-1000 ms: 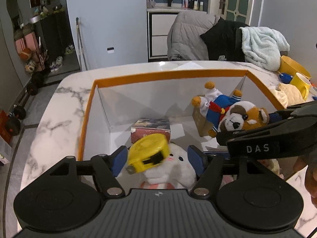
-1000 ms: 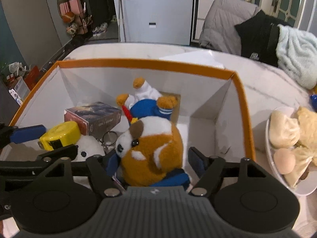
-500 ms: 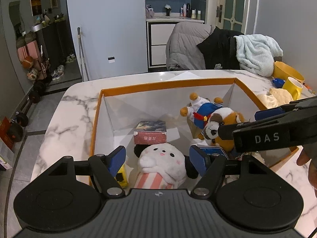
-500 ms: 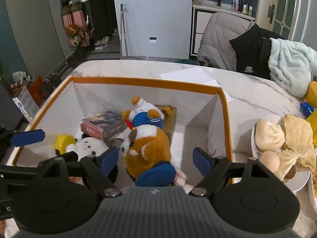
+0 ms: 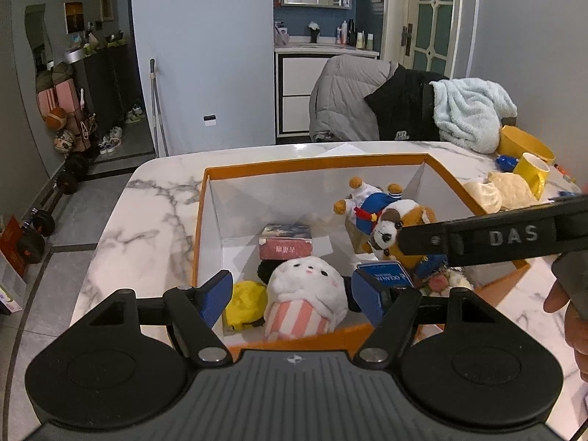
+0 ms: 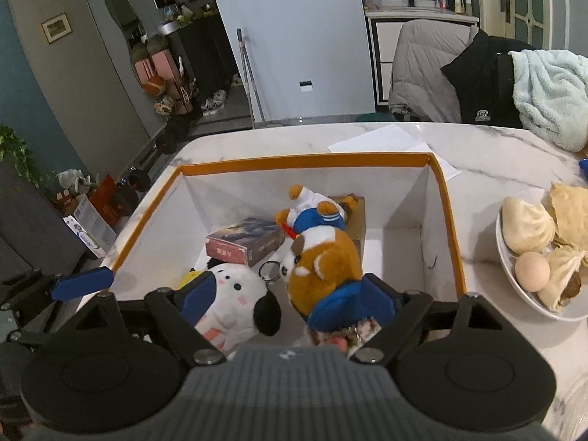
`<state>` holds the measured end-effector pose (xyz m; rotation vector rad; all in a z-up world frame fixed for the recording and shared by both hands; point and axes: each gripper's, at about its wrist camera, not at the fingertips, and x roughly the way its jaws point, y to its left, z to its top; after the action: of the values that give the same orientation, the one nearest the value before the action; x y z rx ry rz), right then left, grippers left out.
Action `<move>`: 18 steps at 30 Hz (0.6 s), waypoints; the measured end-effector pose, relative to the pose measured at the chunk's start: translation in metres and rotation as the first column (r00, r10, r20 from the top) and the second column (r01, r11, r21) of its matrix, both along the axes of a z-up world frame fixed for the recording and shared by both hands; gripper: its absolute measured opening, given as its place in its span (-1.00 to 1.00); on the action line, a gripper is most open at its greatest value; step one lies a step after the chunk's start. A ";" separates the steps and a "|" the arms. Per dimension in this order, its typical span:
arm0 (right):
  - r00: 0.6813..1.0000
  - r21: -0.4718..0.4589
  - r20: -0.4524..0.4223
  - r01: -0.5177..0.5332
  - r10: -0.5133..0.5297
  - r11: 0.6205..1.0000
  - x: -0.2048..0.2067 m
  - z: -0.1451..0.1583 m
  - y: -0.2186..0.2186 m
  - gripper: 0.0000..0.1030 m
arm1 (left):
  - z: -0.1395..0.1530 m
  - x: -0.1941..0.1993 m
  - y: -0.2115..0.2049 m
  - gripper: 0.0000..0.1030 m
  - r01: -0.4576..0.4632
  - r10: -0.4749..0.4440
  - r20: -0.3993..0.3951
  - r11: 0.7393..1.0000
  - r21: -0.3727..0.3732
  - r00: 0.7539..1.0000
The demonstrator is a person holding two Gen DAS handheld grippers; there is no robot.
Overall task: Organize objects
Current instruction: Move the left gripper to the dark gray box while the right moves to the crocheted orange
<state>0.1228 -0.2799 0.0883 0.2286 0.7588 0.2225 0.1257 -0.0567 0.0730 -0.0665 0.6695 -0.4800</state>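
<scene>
Marble table [image 6: 488,158], bun plate [image 6: 514,275] beside box [image 6: 305,161]

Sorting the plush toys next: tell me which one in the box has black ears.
The white plush with pink-striped bottom, nearest the left gripper; the brown-and-white dog plush and sailor-suited duck plush have none.

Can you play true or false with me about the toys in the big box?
1. The brown and white dog toy lies inside the orange-rimmed box. True.
2. The right gripper is squeezing the dog toy. False: its jaws are opening and hold nothing.
3. A book lies in the box behind the white bunny toy. True.
4. The yellow tape measure sits outside the box on the table. False: it is in the box, beside the bunny toy.
5. The left gripper holds the bunny toy. False: it is open and empty.
</scene>
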 end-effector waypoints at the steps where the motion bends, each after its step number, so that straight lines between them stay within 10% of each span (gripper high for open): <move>1: 1.000 -0.001 0.010 0.003 -0.003 1.000 -0.007 0.000 -0.002 0.73 | -0.001 -0.005 0.003 0.65 0.001 -0.001 0.003 1.000 -0.009 1.000; 18: 0.990 0.025 0.106 0.091 -0.093 0.996 -0.163 -0.052 -0.045 0.86 | -0.062 -0.061 -0.013 0.72 0.059 -0.066 -0.096 0.996 -0.068 0.993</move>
<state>-0.0406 -0.3251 0.0368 0.2679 0.6380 0.1541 0.0646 -0.0701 0.0110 -0.1317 0.7544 -0.5615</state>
